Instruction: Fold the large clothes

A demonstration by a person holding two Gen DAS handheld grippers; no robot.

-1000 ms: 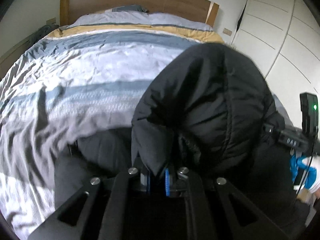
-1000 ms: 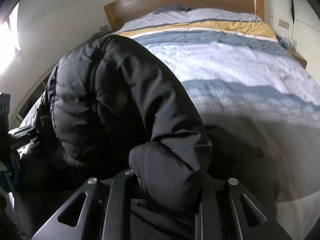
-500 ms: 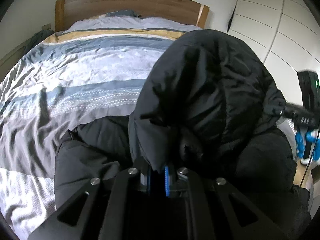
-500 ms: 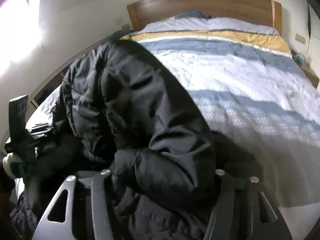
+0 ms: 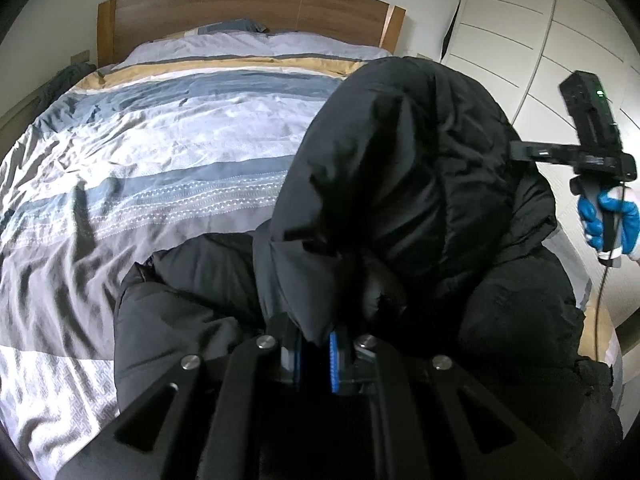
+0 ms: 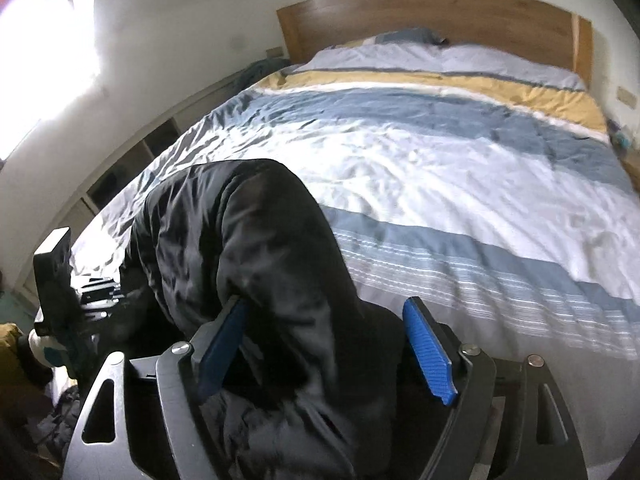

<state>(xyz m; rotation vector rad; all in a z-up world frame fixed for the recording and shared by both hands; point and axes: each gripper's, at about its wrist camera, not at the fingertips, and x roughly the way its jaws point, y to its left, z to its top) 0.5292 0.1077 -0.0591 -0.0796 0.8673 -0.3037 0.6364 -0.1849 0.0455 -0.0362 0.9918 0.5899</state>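
A: Where do we stand with the jacket (image 5: 400, 200)?

B: We have the black padded jacket at the foot of the bed (image 5: 168, 148), lower part bunched on the striped duvet, upper part lifted into a hump between our two tools. The left gripper (image 5: 318, 354) is clenched on a fold of it; the blue pads (image 5: 333, 360) sit almost together with cloth pinched between them.

A: And the other side?

B: The right gripper (image 6: 328, 352) has just been closing in again after opening wide, and a thick roll of jacket lies between the jaws. The left-hand pad is against the cloth, but the blue pad (image 6: 428, 354) on the other side looks clear of it, so we read that claw as released, not gripping. From the left wrist view we see that tool raised beside the hump, held by a hand in a blue glove (image 5: 608, 220).

A: Why keep the left one pinched?

B: We judge it holds the fabric up so the padding does not slump while the right takes a better hold. The stuff is puffy and slippery, so a shallow bite could slide off.

A: How far along?

B: Early, we think: nothing is laid flat yet, and there is plenty of bare duvet ahead, toward the headboard (image 6: 440, 16), to spread it on.
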